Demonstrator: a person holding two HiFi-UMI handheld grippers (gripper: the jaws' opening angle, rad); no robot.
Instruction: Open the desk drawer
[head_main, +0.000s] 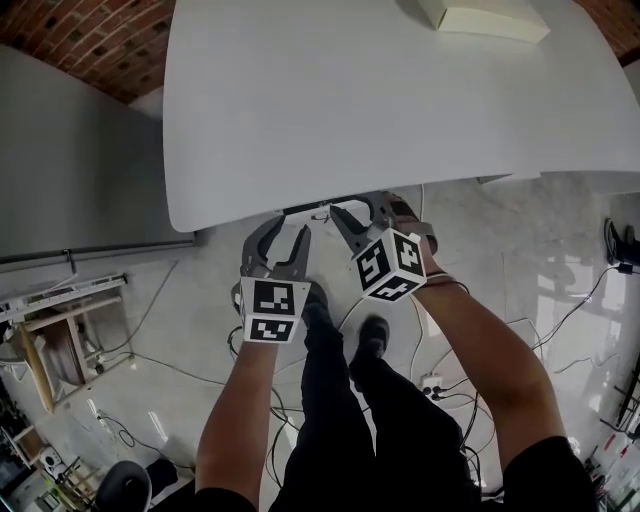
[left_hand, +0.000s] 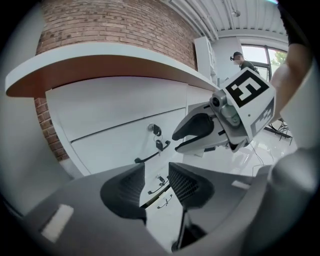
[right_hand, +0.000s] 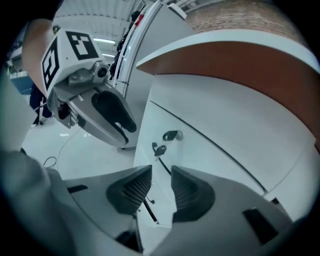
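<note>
Bright, even light — fisheye warp, dark vignette at gripper views' edges.

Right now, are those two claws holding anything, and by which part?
Nothing is held: left gripper and right gripper both stand open, empty, facing the drawer handle.

A box lies on the surface at its far right. The drawer sits under the surface's near edge. Just before that edge hang the left hand-held gripper and the right hand-held gripper.
</note>
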